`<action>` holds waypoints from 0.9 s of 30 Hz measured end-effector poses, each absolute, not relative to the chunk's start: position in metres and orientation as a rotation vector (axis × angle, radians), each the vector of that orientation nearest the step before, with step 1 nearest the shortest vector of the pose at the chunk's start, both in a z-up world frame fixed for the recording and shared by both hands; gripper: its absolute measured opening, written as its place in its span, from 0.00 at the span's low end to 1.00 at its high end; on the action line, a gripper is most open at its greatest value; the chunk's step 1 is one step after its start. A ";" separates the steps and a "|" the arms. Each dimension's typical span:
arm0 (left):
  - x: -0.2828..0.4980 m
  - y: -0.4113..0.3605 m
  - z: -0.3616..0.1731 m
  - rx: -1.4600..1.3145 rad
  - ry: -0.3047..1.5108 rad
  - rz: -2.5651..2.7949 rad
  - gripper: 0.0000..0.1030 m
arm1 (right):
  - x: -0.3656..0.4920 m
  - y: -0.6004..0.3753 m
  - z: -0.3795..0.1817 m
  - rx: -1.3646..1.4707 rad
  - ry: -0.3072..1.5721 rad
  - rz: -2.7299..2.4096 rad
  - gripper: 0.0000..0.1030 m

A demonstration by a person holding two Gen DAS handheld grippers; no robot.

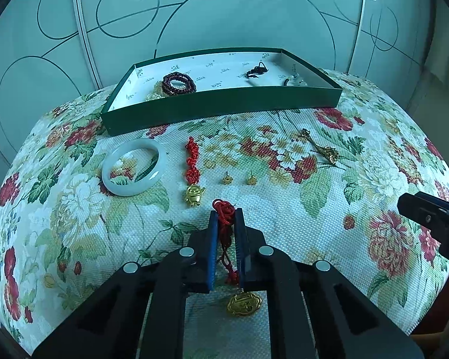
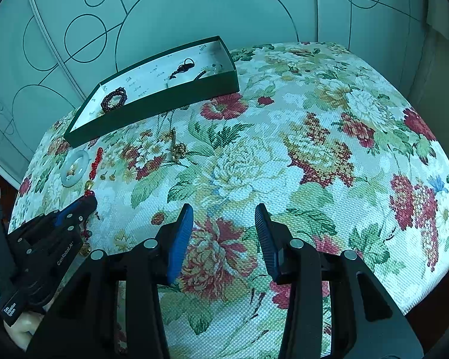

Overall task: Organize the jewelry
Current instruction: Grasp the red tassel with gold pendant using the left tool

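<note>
My left gripper (image 1: 227,214) is shut on a red knotted cord (image 1: 224,233); its gold lock-shaped pendant (image 1: 245,304) dangles below the fingers, just over the floral cloth. Ahead on the cloth lie a pale jade bangle (image 1: 133,167), another red knotted cord (image 1: 192,158) ending in a gold charm (image 1: 193,194), two small gold earrings (image 1: 227,178) and a gold hairpin (image 1: 321,149). A green box (image 1: 224,101) stands at the back and holds a dark red bead bracelet (image 1: 178,83) and a black-corded pendant (image 1: 257,70). My right gripper (image 2: 224,209) hovers open over bare cloth with nothing between its fingers.
The floral-covered table (image 2: 314,149) ends in a rounded edge near me and on the right. Glass panels (image 1: 224,15) with circle patterns stand right behind the box. In the right wrist view, the left gripper (image 2: 86,202) sits at the lower left, a hand under it.
</note>
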State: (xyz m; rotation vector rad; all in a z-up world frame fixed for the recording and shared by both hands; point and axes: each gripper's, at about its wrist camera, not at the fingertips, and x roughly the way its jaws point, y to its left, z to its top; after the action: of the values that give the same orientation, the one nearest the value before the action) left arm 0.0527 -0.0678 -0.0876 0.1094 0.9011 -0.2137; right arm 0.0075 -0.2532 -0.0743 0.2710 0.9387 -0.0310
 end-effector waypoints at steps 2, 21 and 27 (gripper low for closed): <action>0.051 -0.065 -0.082 0.113 0.882 -0.211 0.10 | 0.010 -0.250 -0.074 0.264 0.940 -0.026 0.41; 0.071 -0.025 -0.059 0.018 0.847 -0.153 0.10 | 0.079 -0.211 -0.080 0.140 0.945 0.018 0.41; 0.075 -0.020 -0.061 0.004 0.851 -0.152 0.10 | 0.098 -0.206 -0.090 0.113 0.965 0.008 0.41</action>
State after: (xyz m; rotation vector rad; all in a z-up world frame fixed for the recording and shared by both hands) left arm 0.0751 -0.0202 -0.0606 0.0035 0.8507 -0.1519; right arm 0.0983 -0.2061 -0.0898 0.1129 0.9653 0.0083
